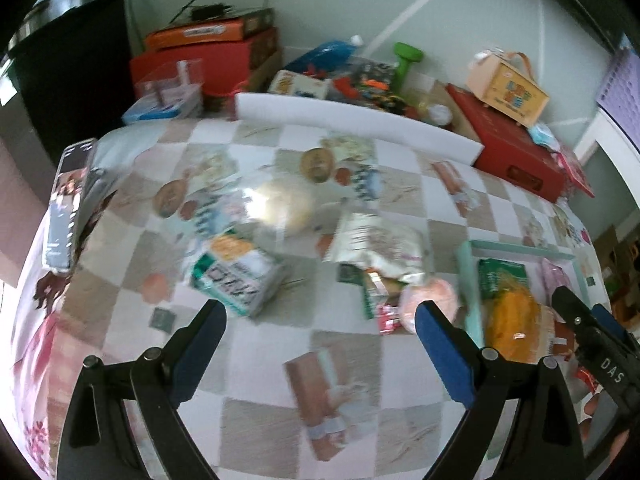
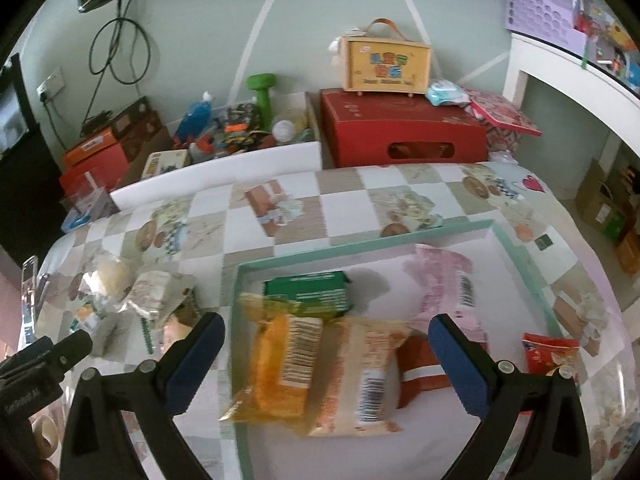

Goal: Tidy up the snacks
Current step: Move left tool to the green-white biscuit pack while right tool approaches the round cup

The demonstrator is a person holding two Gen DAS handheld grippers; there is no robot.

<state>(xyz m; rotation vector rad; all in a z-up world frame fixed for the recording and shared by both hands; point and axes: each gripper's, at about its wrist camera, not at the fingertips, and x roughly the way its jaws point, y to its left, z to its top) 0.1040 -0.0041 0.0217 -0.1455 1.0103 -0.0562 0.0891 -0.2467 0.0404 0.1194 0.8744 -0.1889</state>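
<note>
My left gripper is open and empty above the checkered tablecloth. Loose snacks lie beyond it: a green-and-white packet, a pale crinkled bag and a round peach packet. My right gripper is open and empty over a shallow white tray with a mint rim. In the tray lie an orange packet, a beige barcode packet, a green box, a pink packet and a red packet. The tray also shows in the left wrist view.
A small red packet lies on the cloth right of the tray. A white foam strip edges the table's far side, with red boxes, a green dumbbell and toys behind. A phone stands at the left.
</note>
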